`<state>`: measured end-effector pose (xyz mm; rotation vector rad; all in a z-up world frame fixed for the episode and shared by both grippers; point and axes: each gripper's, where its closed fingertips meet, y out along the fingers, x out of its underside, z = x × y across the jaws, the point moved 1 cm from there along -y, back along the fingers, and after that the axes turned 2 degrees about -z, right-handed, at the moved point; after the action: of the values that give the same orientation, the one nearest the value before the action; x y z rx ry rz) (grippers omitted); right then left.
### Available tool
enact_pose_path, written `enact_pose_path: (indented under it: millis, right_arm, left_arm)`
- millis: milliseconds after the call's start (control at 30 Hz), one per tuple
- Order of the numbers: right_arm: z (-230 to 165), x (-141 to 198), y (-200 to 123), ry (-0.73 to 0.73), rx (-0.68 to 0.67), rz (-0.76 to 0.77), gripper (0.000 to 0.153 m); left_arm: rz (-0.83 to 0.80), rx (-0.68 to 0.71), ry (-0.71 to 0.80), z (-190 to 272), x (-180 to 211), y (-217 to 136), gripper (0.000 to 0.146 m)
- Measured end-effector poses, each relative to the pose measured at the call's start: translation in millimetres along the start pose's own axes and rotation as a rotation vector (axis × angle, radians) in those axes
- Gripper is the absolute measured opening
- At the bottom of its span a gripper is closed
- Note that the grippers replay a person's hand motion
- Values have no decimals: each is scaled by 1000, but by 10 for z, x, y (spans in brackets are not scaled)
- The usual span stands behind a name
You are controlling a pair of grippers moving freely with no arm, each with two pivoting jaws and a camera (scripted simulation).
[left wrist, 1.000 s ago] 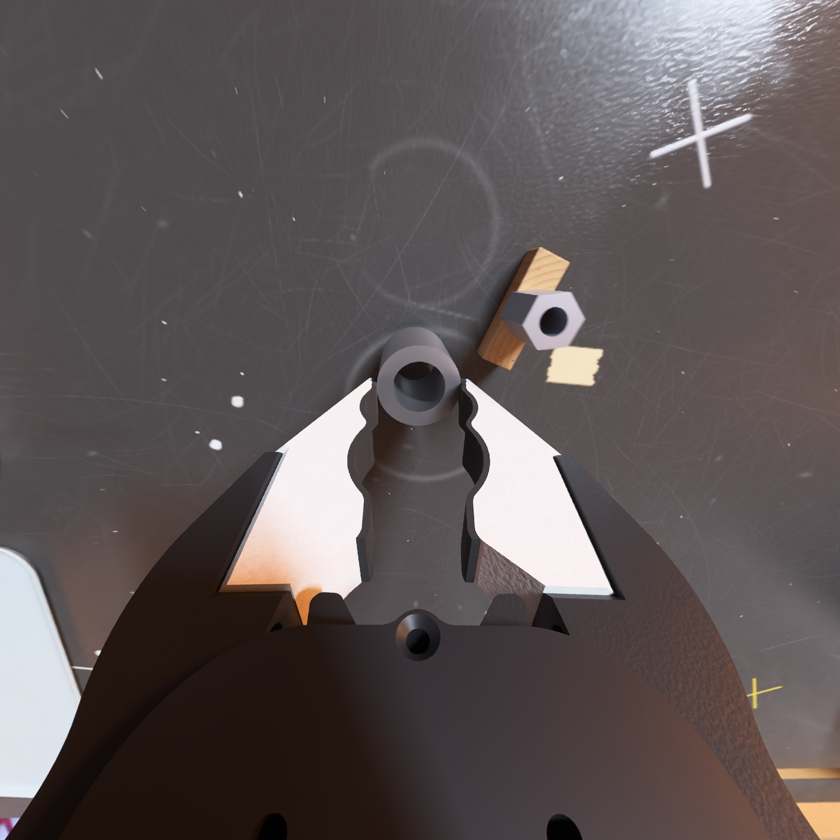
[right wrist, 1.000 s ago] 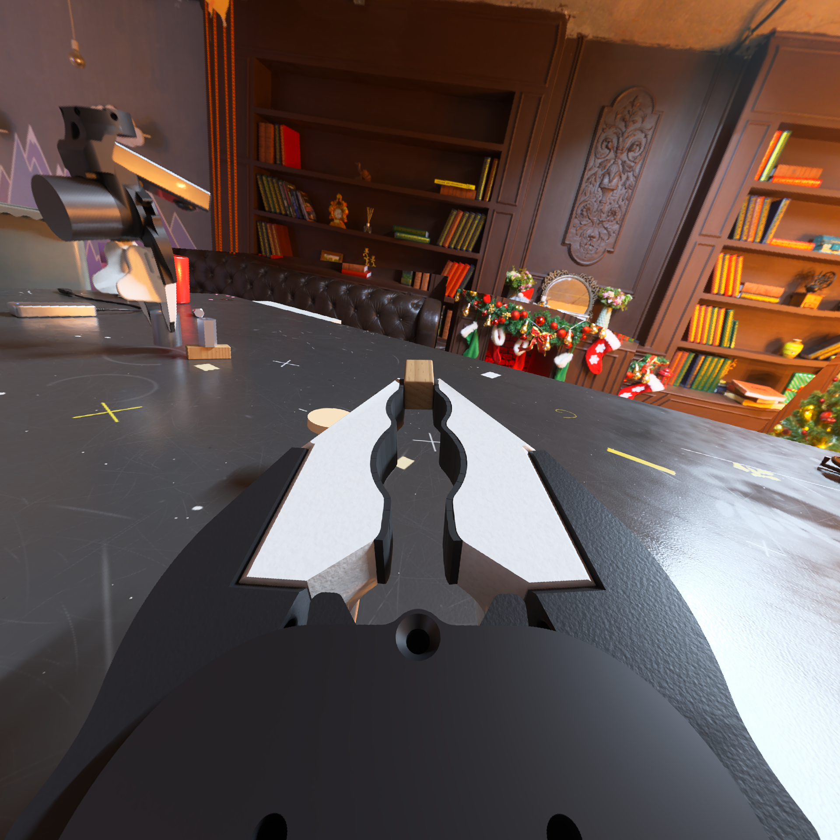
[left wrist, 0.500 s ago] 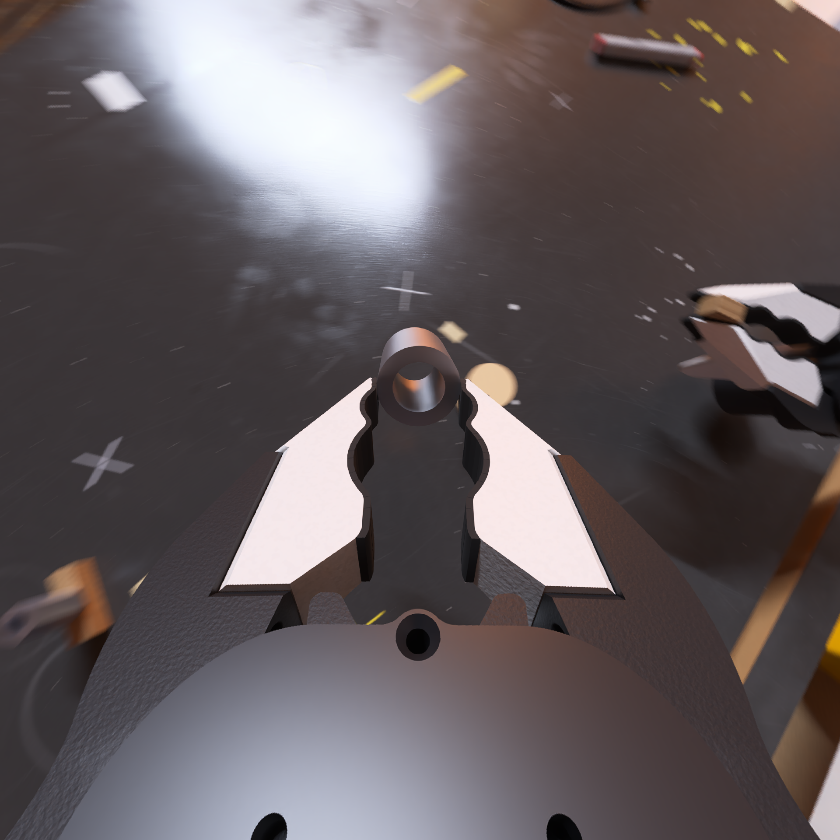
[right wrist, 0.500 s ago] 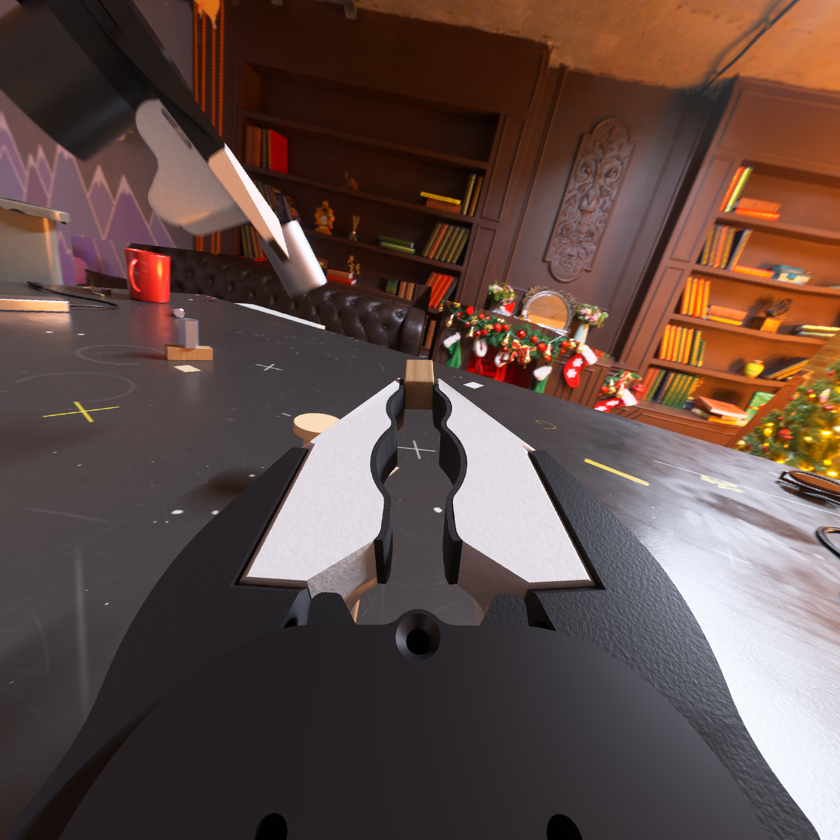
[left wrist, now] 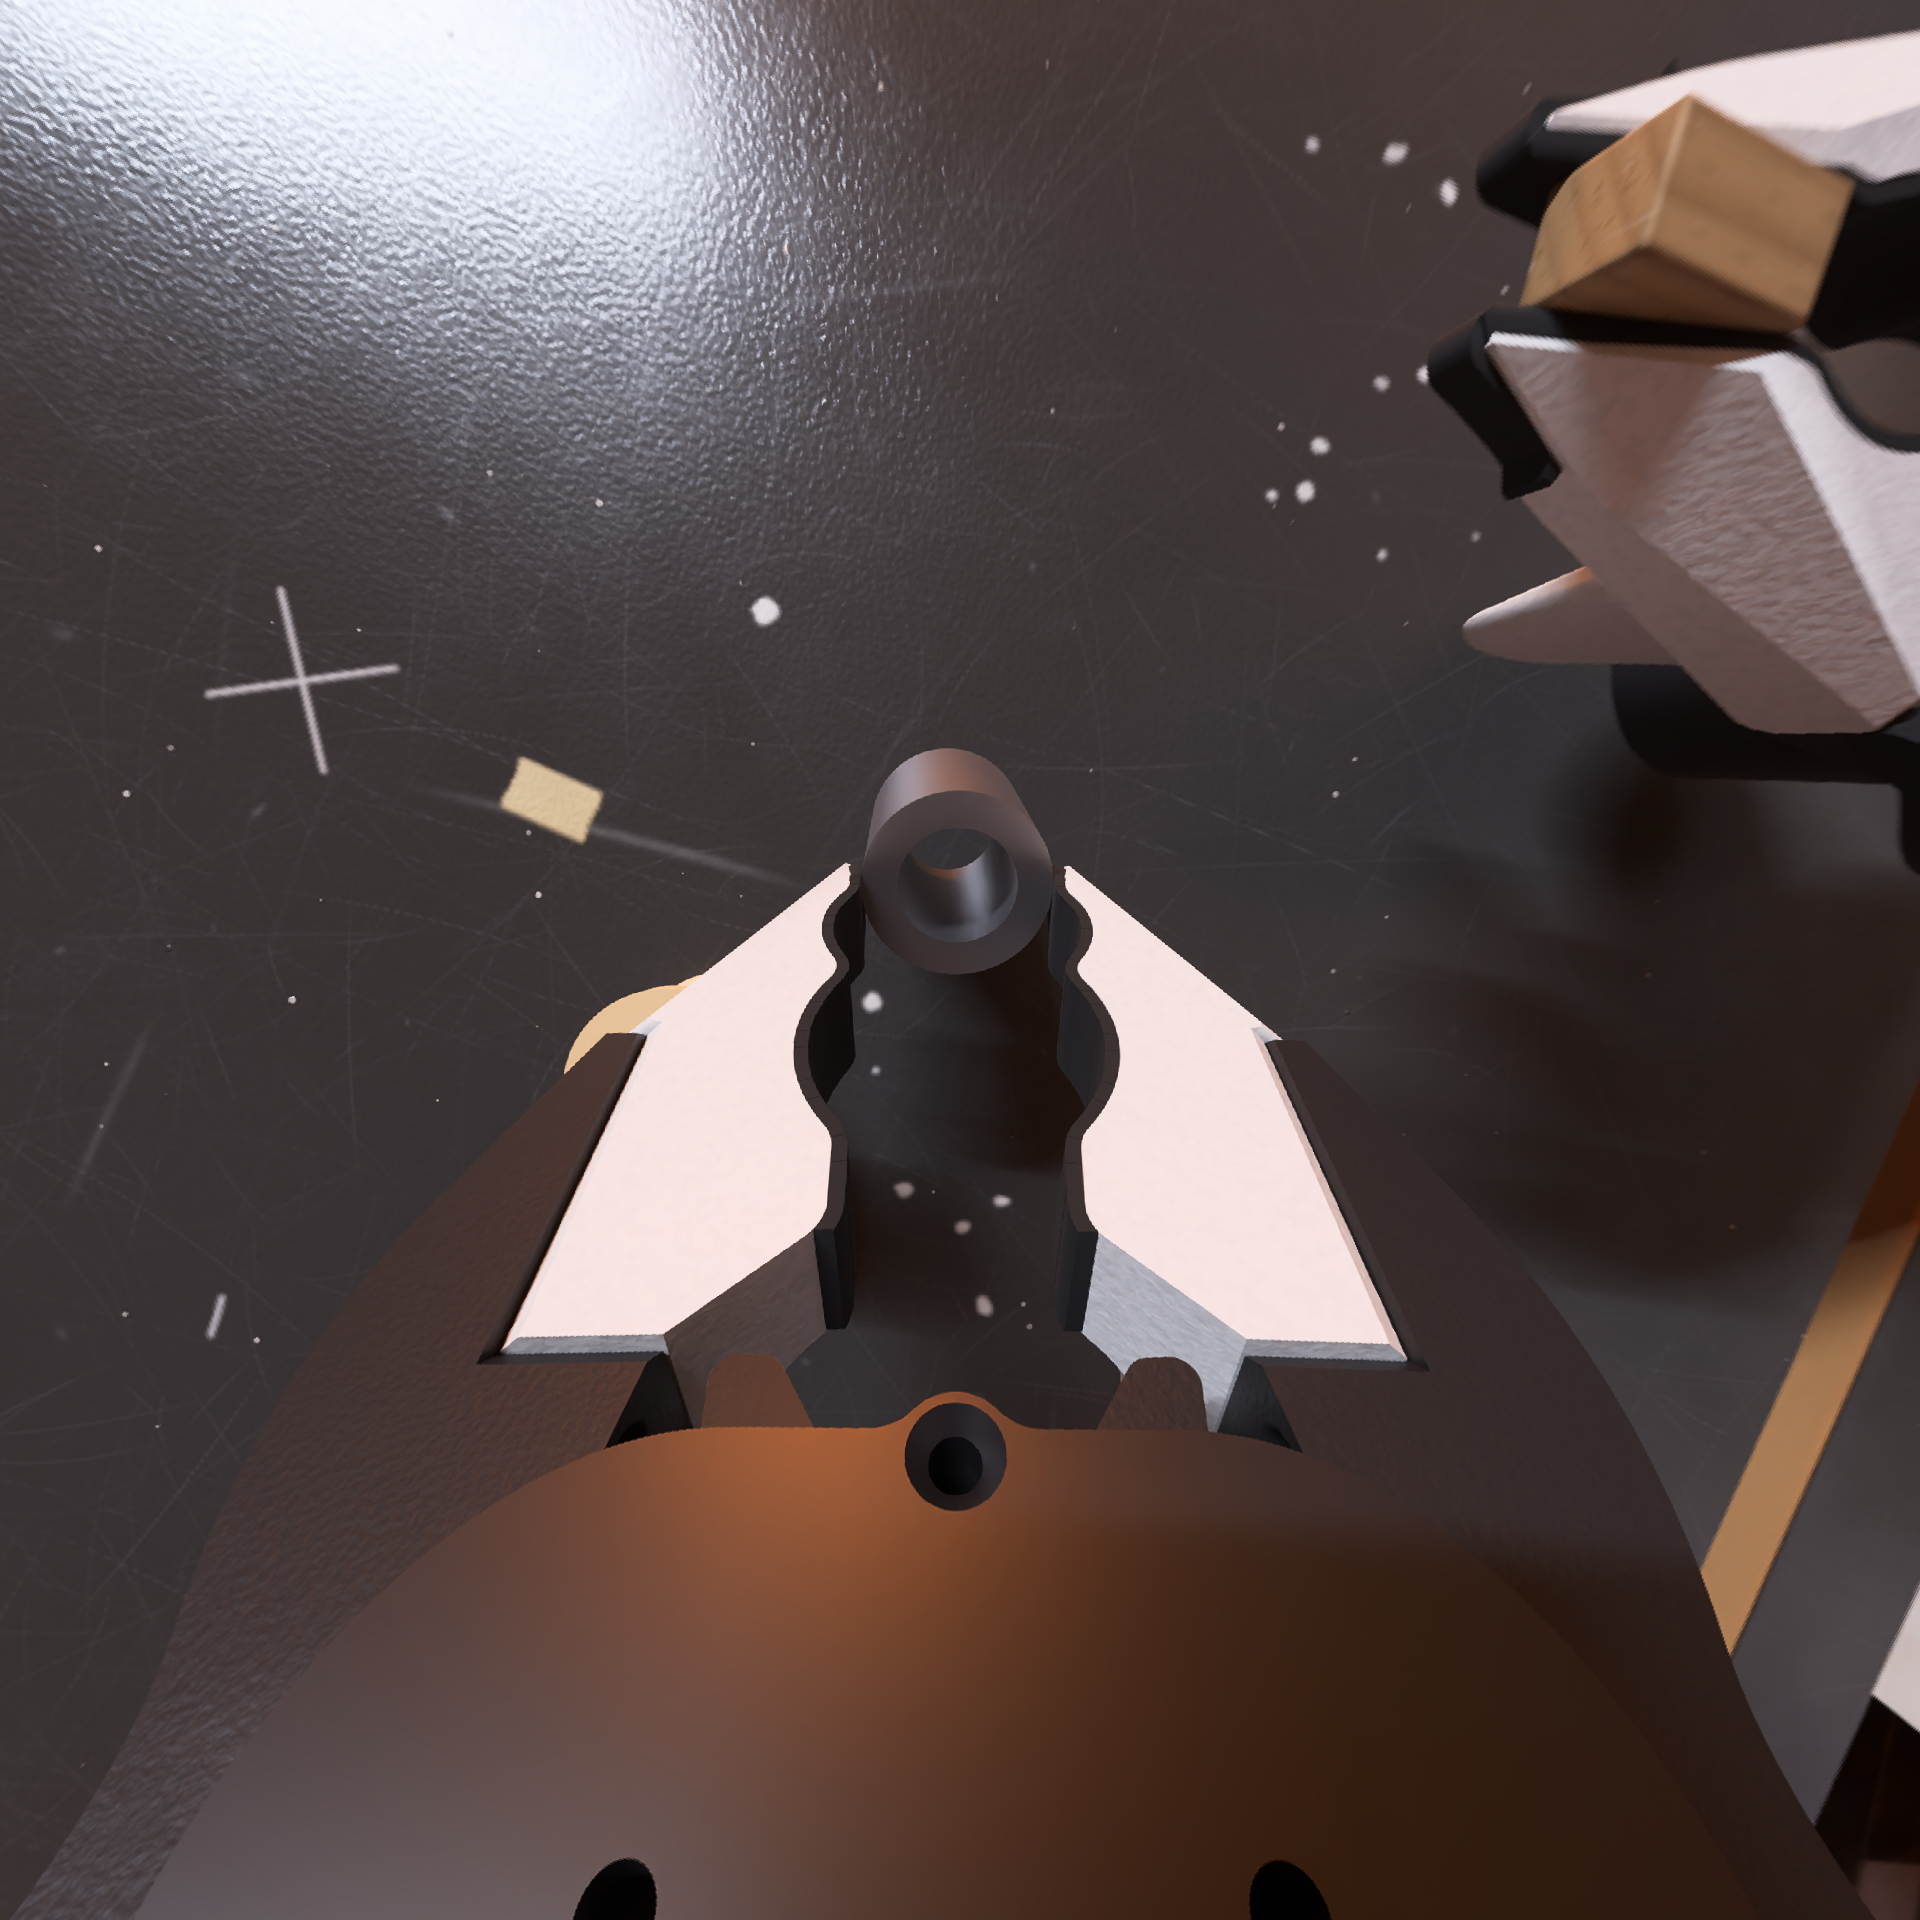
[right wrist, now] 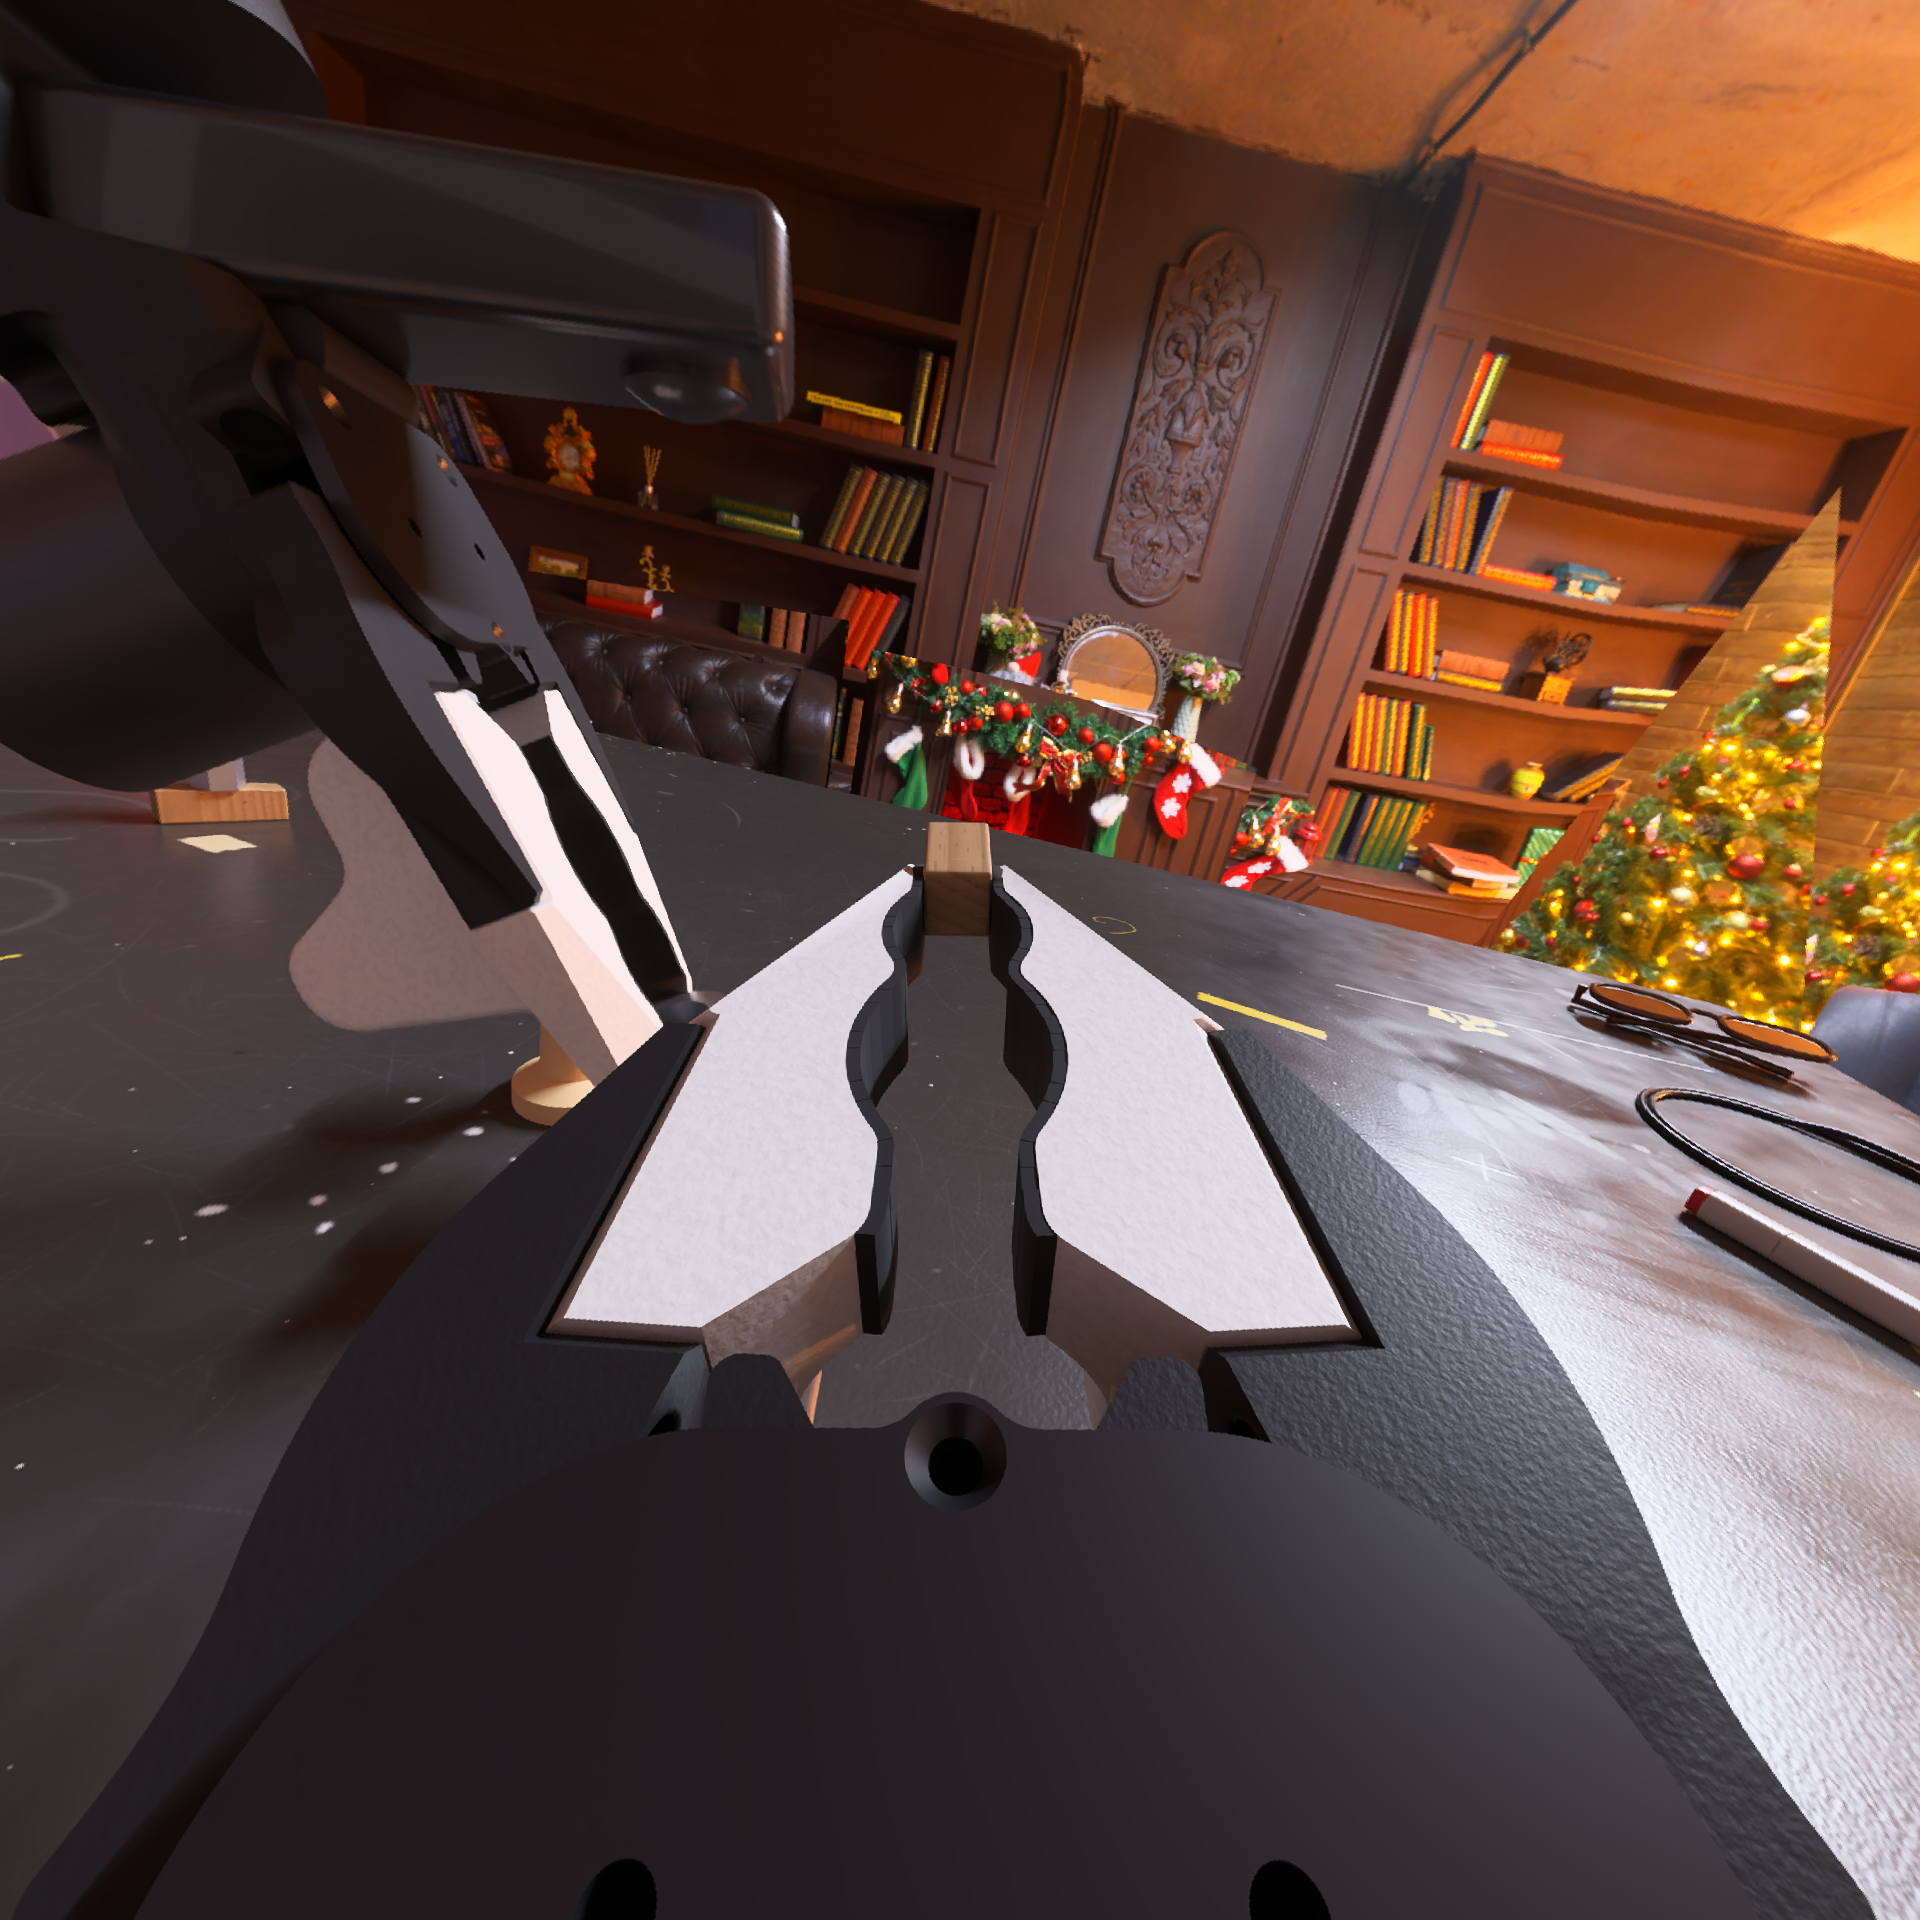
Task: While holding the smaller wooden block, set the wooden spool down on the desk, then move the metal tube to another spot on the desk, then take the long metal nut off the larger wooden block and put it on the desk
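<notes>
While my left gripper point(left wrist: 956, 883) clamps the short dark-grey metal tube point(left wrist: 954, 862) between its fingertips, the tube's open end faces back at my camera and it hangs above the dark, scratched desk point(left wrist: 520, 416). Whether the tube's far end touches the surface I cannot tell. Just behind my left finger, the pale round wooden spool point(left wrist: 621, 1020) peeks out, lying on the desk; from my right wrist view the same spool point(right wrist: 549, 1081) sits on the desk beneath the left gripper point(right wrist: 613, 935), whose tube is hidden from there.

My right gripper point(right wrist: 958, 894) is closed on the smaller wooden block point(right wrist: 958, 878), a light square-ended piece pinched at the very fingertips and held clear of the desk. In the left wrist view that block point(left wrist: 1683, 223) shows at the upper right, squeezed between my right gripper's point(left wrist: 1621, 312) white fingers.

Farther off at the left of the right wrist view, the larger wooden block point(right wrist: 220, 802) lies flat on the desk, mostly covered by the left gripper's body; a grey bit standing on it may be the long metal nut, but too little shows to say. A small cream paper scrap point(right wrist: 216, 843) lies just in front of it. To my right lie a pair of orange-lensed glasses point(right wrist: 1704, 1023), a black cable loop point(right wrist: 1766, 1164) and a white marker with a red cap point(right wrist: 1808, 1262).
</notes>
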<state>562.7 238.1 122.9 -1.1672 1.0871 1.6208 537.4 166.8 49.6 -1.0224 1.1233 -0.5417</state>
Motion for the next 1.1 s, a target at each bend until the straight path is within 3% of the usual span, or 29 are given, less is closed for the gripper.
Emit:
enact_pose_path:
  millis: [467,567,667,800,967,1100]
  right_arm:
    - [-31,0,1,-5,-16,1,11]
    - [-37,-5,-4,-1,-19,3,11]
    - [-46,-9,-6,-4,-24,6,11]
    - [-62,-7,-5,-10,-29,6,11]
    - [-83,10,4,-23,-33,0,11]
    - [-111,17,9,-36,-41,-3,11]
  left_arm:
    - [-40,-67,27,-18,45,116,35]
    - [22,-91,14,-37,9,3,61]
    - [163,-170,10,-94,-20,-340,65]
    - [306,-337,-27,-318,190,-1103,61]
    - [313,-567,-184,-960,917,-2148,55]
    - [213,-659,-349,-1568,1626,-2608,50]
